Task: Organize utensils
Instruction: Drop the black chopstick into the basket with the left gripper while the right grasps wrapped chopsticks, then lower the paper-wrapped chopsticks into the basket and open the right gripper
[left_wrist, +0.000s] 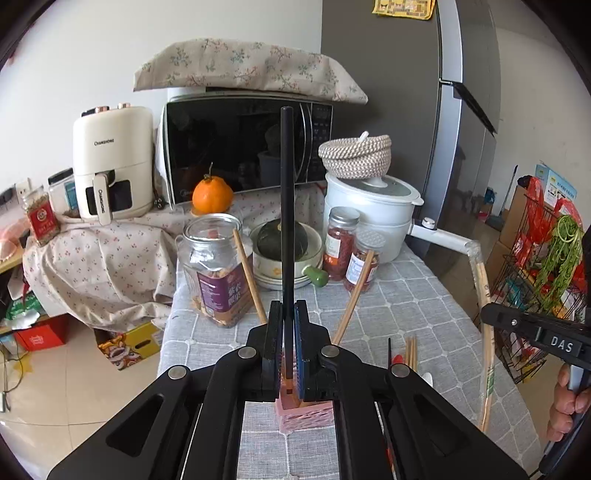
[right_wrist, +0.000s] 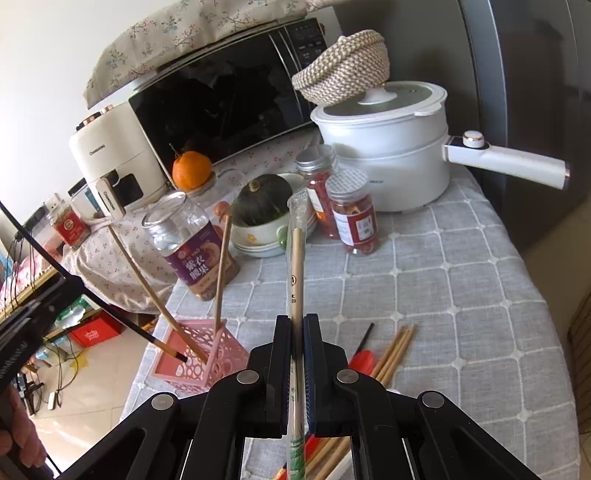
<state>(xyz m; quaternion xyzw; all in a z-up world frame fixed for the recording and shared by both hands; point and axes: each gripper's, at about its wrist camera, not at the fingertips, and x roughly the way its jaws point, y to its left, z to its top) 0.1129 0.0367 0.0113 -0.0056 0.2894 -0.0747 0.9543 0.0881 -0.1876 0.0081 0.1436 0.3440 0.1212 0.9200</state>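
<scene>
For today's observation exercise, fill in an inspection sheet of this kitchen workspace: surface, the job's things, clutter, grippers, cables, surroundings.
Surface: table under a grey quilted cloth.
Job's things: pink basket with two wooden chopsticks standing in it; loose chopsticks lying on the cloth.
Clutter: jars, squash in a bowl, orange, white pot, microwave, air fryer.
Grippers: left gripper shut on a black chopstick, its tip over the basket; right gripper shut on wrapped chopsticks.
Cables: some dangle at the right-wrist view's left edge.
Surroundings: fridge, tiled floor, wire rack.
</scene>
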